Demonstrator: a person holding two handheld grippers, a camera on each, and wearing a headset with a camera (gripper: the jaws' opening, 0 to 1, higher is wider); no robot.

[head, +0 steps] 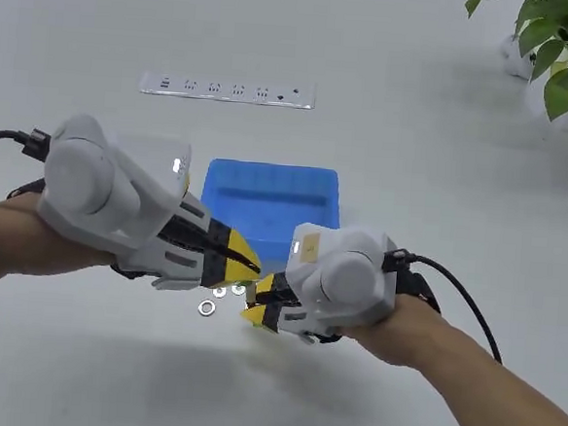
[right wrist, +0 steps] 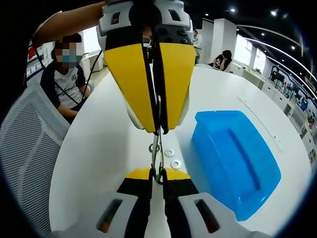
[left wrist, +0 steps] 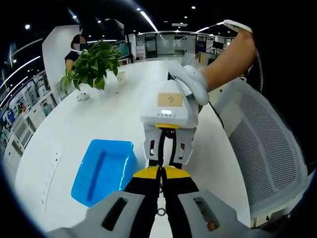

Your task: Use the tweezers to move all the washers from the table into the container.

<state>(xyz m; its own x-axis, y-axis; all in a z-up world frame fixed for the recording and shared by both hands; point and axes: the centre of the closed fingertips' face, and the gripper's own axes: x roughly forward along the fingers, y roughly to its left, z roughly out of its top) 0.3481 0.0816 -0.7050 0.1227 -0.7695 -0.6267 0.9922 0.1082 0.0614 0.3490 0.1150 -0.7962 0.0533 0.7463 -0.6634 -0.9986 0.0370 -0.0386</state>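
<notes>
While right hand-held gripper (right wrist: 157,174) clamps tweezers (right wrist: 157,148), jaws nearly closed, washers (right wrist: 175,163) beside

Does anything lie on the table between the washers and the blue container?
Nothing visible: in the right gripper view the table between the washers and the blue container is bare. The left gripper and right gripper both pinch the tweezers near the washers.

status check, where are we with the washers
Left tongs and right tongs both shut on thin metal tweezers. Small silver washers on white table, none seen in blue plastic container. Nothing between them.
</notes>
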